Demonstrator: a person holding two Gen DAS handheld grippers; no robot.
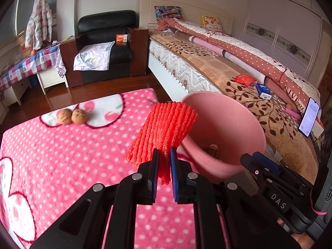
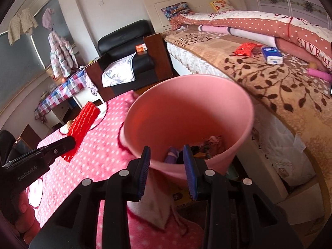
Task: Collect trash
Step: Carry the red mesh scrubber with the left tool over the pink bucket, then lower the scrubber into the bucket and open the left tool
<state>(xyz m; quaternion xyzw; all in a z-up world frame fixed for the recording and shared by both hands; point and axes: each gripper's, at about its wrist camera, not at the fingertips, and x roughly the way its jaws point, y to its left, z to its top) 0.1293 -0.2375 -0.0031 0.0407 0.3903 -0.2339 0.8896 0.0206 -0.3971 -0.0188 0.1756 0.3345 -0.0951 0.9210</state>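
Pinching the crinkly red plastic wrapper (image 1: 164, 132) between closed pads, the left gripper (image 1: 164, 155) carries it toward the tilted pink plastic bin (image 2: 186, 112) at two o'clock; the right gripper (image 2: 167, 155) clamps its near rim (presumably angling the mouth to receive it).

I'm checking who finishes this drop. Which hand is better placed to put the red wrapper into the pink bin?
Left. The left gripper is shut on the red wrapper beside the pink bin's rim. The right gripper grips the bin's near wall.
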